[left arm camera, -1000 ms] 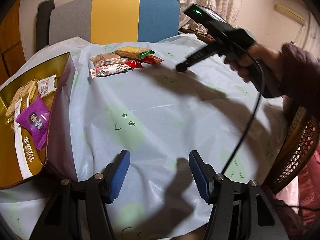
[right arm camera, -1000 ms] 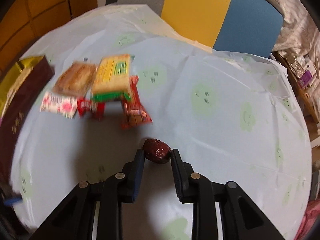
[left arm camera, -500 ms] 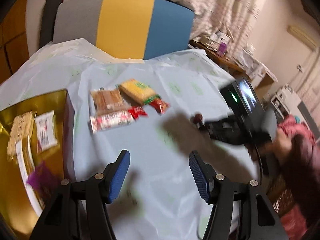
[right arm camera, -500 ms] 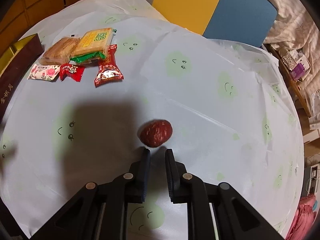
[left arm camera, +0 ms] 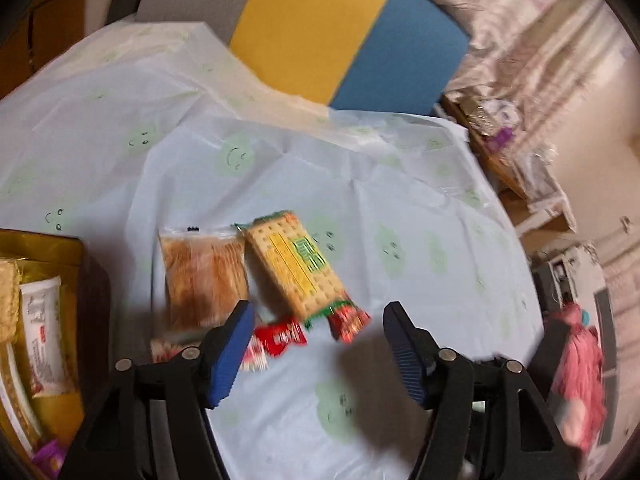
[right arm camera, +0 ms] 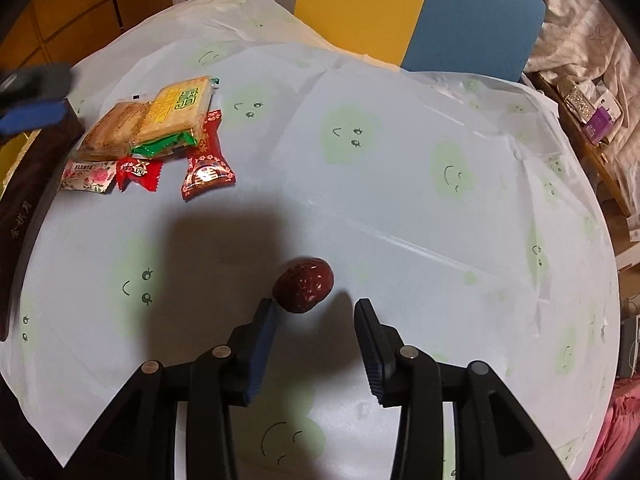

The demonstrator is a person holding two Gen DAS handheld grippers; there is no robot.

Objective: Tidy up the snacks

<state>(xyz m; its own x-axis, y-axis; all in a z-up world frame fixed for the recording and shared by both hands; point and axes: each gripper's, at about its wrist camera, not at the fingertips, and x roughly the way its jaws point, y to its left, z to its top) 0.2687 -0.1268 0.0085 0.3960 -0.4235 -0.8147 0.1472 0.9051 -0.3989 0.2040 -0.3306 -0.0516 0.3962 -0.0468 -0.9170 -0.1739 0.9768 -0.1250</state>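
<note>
Dark red and wrinkled, the date (right arm camera: 303, 285) lies on the pale tablecloth (right arm camera: 400, 160) just ahead of the right gripper (right arm camera: 316, 312), whose jaws are opening with nothing pinched; the fruit sits off toward the left finger (right arm camera: 266, 320) rather than between the two. Closing from here could clip it on one side and roll it away over the smooth plastic.

Further off, the wrapped snacks cluster together: cracker pack (left arm camera: 294, 266), wafer pack (left arm camera: 202, 280), red candy (left arm camera: 280, 336) and a longer red wrapper (left arm camera: 348, 320). The left gripper (left arm camera: 318, 344) hovers over their near edge, empty and opening. That view is smeared, so which packet it favours I cannot tell; a hasty pinch might catch two overlapping wrappers.

The gold box (left arm camera: 48, 248) stands just left of the pile. Open cloth lies between date and pile, and the table's edge is well clear.
</note>
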